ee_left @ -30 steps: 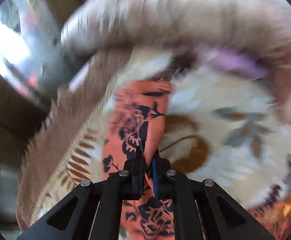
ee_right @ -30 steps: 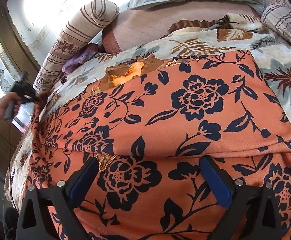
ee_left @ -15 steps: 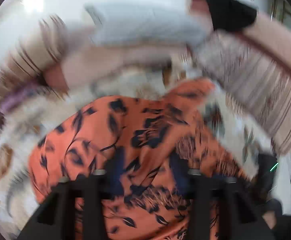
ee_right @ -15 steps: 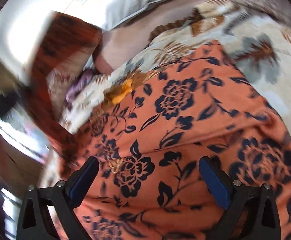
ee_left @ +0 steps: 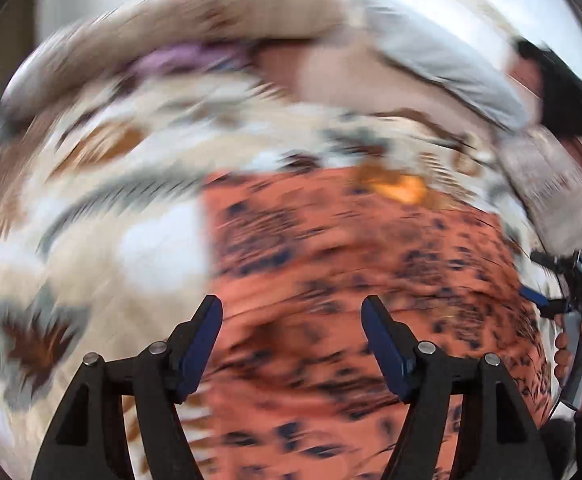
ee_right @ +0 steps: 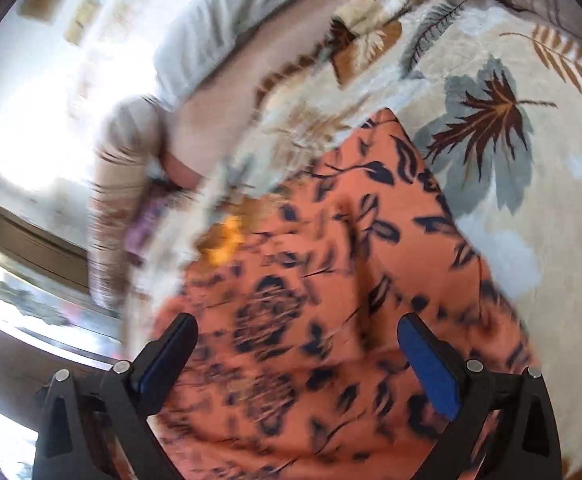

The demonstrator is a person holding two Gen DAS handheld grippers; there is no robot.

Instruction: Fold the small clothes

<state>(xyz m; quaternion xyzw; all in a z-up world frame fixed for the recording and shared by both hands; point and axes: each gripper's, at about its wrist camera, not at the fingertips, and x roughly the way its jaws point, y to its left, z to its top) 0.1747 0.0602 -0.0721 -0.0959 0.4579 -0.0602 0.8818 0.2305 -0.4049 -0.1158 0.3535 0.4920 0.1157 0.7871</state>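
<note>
Orange cloth with dark blue flowers fills the space under both grippers. The left gripper, which a second ago was pinched on a fold of this garment, now stands wide with nothing between its fingers; the right gripper is wide and empty as before. By my reading a fold has just been laid over and let go, so the next grasp is still to come. The garment lies spread on the bed, on the leaf-patterned blanket, in a roughly rectangular shape with one straight left edge; blur hides its creases. An orange patch shows at its far edge. Beyond lie a striped bolster and grey pillow.
</note>
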